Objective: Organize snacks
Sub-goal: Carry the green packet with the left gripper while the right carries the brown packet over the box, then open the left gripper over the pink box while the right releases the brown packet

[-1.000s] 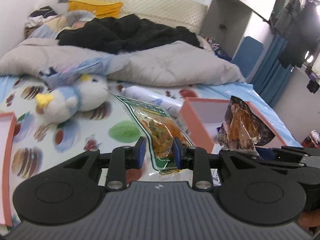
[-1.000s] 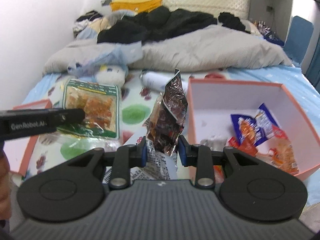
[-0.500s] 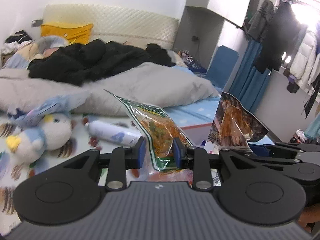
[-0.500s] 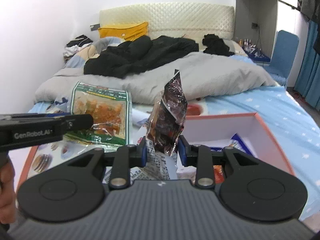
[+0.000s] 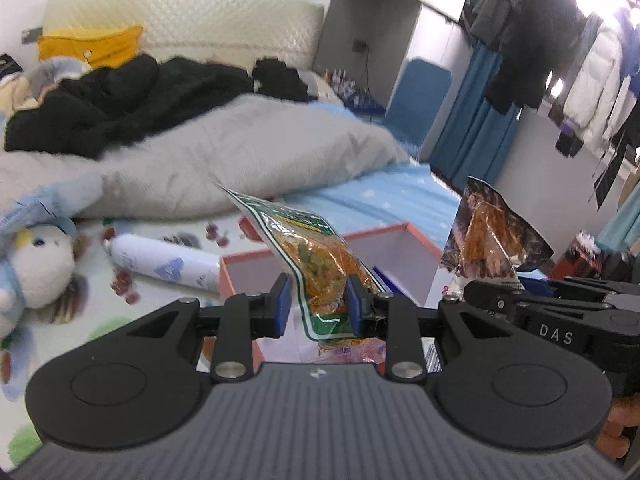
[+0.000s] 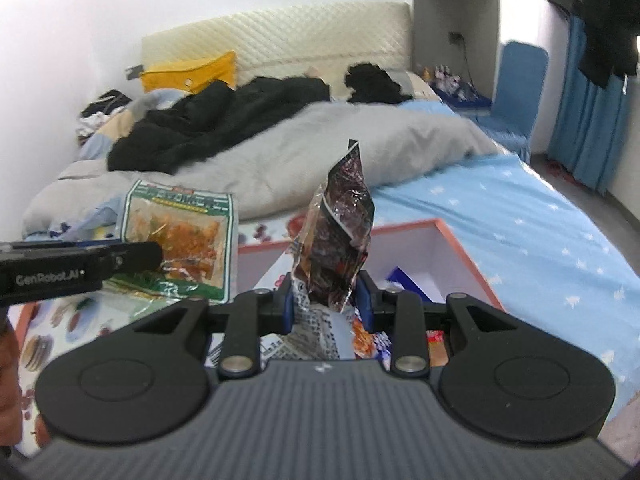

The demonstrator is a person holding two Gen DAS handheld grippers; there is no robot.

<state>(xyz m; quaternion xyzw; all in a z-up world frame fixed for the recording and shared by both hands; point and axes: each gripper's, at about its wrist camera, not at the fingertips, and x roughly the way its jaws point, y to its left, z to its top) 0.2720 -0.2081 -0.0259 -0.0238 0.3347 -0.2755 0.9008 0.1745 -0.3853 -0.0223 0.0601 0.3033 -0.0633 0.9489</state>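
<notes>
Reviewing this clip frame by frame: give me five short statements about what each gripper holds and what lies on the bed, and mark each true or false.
1. The left gripper is shut on a green-edged snack packet. True.
2. The right gripper is open, with nothing between its pads. False: it is shut on a dark foil snack packet.
3. The orange box already holds snacks. True: colourful packets show inside it.
4. A white spray can stands upright on the sheet. False: it lies on its side.
5. The plush toy sits inside the orange box. False: it lies on the patterned sheet, apart from the box.
</notes>
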